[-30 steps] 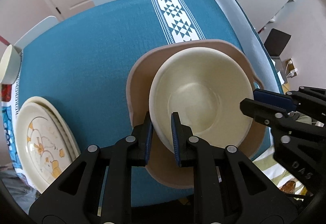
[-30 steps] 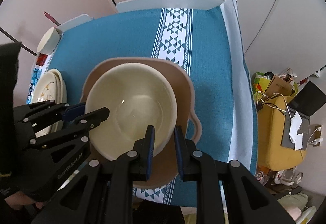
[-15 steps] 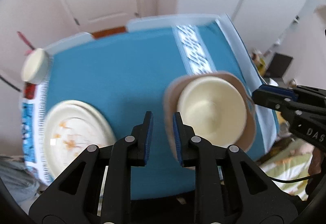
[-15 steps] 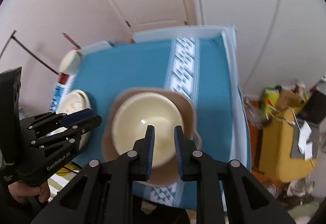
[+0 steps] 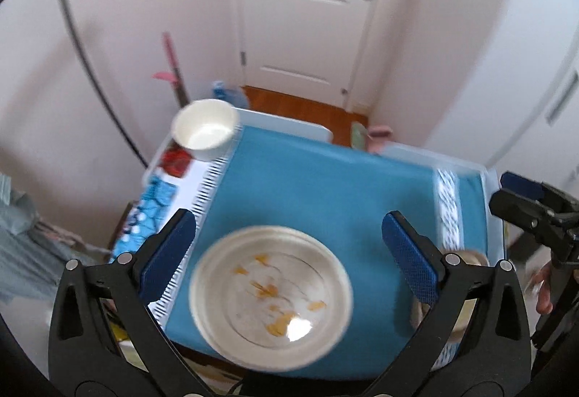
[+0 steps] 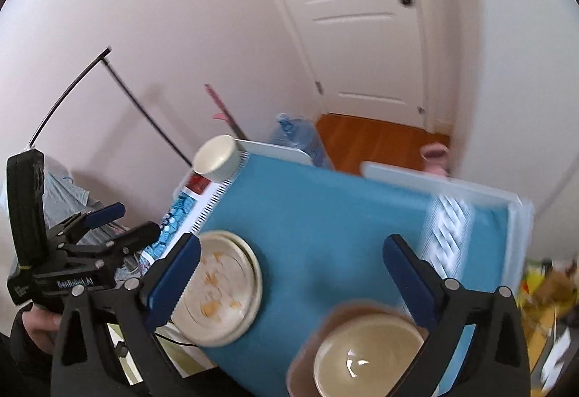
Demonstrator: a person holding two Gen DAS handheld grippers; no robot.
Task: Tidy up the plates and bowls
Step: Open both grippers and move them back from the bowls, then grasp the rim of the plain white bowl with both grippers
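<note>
left tool [image 5: 289,245]: apart | right tool [image 6: 289,263]: apart | cream bowl [image 6: 365,353] sits in tan dish [image 6: 307,361] | white bowl [image 5: 204,133]: contents unclear

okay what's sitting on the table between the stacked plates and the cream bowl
Nothing: in the right wrist view only bare blue tablecloth separates the stacked plates from the cream bowl.

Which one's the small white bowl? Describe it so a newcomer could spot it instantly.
Start at the table with the blue cloth and go to its far left corner, nearest the white door. The small white bowl stands there alone on the patterned strip beside the cloth. Unlike the flat floral plates nearer the camera, it is deep, plain and straight-sided.
</note>
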